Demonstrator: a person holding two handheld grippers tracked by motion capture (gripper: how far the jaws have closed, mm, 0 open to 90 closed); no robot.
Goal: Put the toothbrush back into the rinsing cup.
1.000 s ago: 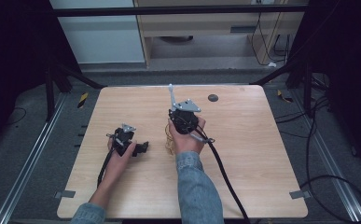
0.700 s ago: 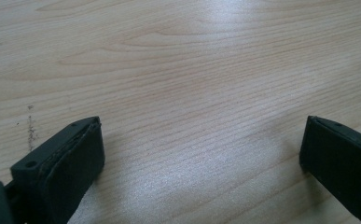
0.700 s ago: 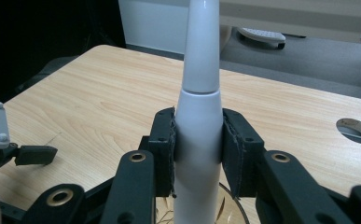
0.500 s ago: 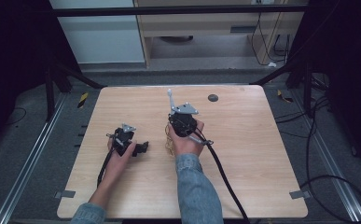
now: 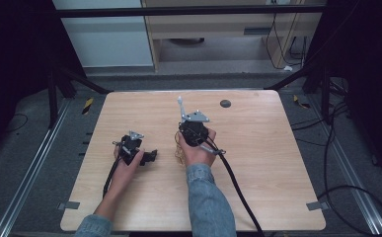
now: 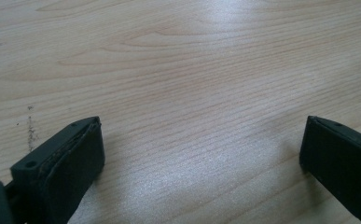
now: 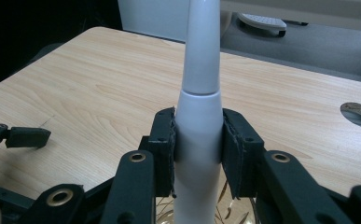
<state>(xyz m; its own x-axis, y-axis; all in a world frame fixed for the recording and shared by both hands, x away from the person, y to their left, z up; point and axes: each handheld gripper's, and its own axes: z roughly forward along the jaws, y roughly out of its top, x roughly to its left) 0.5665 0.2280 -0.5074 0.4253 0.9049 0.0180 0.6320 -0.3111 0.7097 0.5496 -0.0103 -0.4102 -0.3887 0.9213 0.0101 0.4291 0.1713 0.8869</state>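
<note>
right gripper (image 7: 197, 140): clamped on white handle (image 7: 197, 112), held upright above desk (image 5: 257, 163) centre | left gripper (image 6: 201, 154): jaws apart, empty, left of handle | pickup done; placement left

On the light wooden table (image 5: 257, 168), the left gripper (image 5: 146, 157) rests left of centre. Just to its right, the right gripper (image 5: 182, 117) stands around a white tapered plastic handle (image 7: 199, 116), with a round hole (image 5: 225, 103) in the tabletop behind and to the right.
</note>
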